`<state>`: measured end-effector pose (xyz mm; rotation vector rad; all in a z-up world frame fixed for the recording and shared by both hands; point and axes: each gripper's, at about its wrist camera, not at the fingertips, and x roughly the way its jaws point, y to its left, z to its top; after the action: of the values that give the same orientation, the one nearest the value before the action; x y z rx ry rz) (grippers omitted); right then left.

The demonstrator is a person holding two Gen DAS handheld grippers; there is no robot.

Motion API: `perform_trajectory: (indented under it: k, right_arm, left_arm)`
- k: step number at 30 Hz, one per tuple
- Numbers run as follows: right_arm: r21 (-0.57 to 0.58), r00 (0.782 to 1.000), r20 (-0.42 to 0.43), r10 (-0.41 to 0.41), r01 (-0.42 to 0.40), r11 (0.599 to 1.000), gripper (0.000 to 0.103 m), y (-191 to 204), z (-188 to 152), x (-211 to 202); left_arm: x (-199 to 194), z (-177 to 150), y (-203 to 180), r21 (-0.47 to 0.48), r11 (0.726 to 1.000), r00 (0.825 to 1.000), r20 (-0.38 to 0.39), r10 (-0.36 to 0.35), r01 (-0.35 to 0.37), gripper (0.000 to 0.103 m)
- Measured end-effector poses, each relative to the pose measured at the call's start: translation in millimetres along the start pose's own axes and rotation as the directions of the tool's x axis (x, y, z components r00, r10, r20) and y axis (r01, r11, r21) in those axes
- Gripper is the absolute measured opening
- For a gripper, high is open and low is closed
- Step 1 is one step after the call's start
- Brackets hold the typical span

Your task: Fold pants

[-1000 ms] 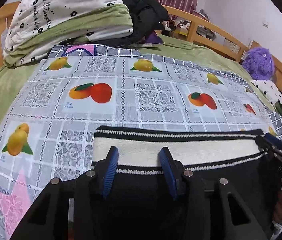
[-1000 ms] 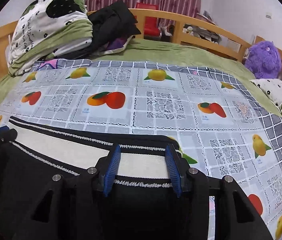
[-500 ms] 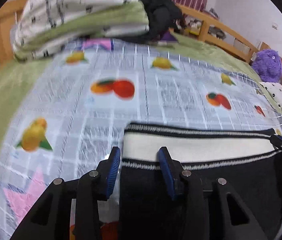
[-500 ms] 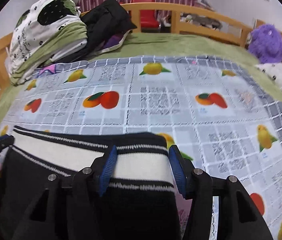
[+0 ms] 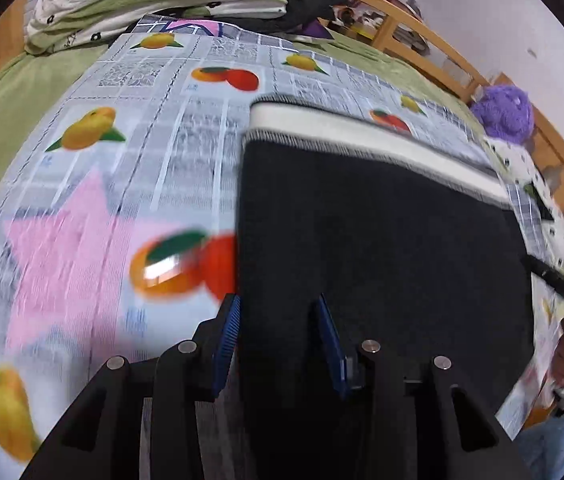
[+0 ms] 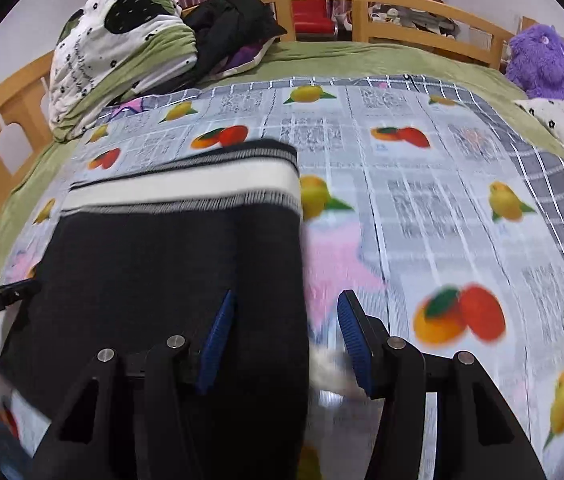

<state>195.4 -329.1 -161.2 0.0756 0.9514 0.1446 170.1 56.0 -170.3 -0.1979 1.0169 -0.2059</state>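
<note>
Pants [image 5: 377, 248] lie flat on a fruit-print cloth [image 5: 94, 216] that covers a green bed [image 6: 361, 60]. They are black, with a white band [image 6: 178, 192] along the far edge.

The left claw [image 5: 278, 340] hangs over the near left side of the pants. Its blue pads [image 5: 228, 332] stand apart, and the pants' left edge runs up between them. They squeeze nothing.

The right claw [image 6: 285, 340] hangs over the near right side. Its pads are wider apart, with the right edge of the pants between them (the picture is blurry here).

Far back sit a folded quilt [image 6: 122, 52] and a purple plush toy [image 6: 541, 60].
</note>
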Motion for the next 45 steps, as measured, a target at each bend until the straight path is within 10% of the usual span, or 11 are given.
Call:
perform_trajectory:
  k: [10,16,21,27,34,45]
  right_arm:
    - [-0.035,0.998,-0.047,-0.034,0.033,0.999,0.052,15.0,-61.2,-27.6]
    - [-0.04,0.997,-0.044,-0.061,0.06,0.997,0.052,12.4,-67.6,-36.7]
    - [-0.007,0.998,-0.05,-0.044,0.044,0.999,0.052,9.4,-64.3,-37.4]
    - [-0.026,0.998,-0.027,-0.049,0.049,0.998,0.052,12.9,-62.9,-41.9]
    - [-0.079,0.995,-0.065,-0.075,0.069,0.994,0.052,13.3,-72.7,-30.1]
    - [-0.072,0.991,0.134,0.012,-0.003,0.997,0.052,18.2,-54.6,-71.7]
  left_arm:
    - [-59.4,-68.5,-9.9,0.079,0.997,1.0,-0.006,-0.023,0.023,0.038]
    - [-72.0,-110.9,-41.5,0.344,0.919,0.98,0.1,0.17,-0.194,0.038]
    - [-61.3,-104.4,-48.9,0.369,0.889,0.962,0.141,0.233,-0.27,0.029]
    - [-93.3,-90.0,-30.8,0.205,0.962,0.958,0.258,0.125,-0.181,0.013]
    - [-62.5,-110.4,-36.5,0.282,0.913,0.953,0.157,0.259,-0.294,0.02]
    - [-107.0,-69.5,-54.0,0.21,0.967,0.97,0.221,0.097,-0.144,0.039]
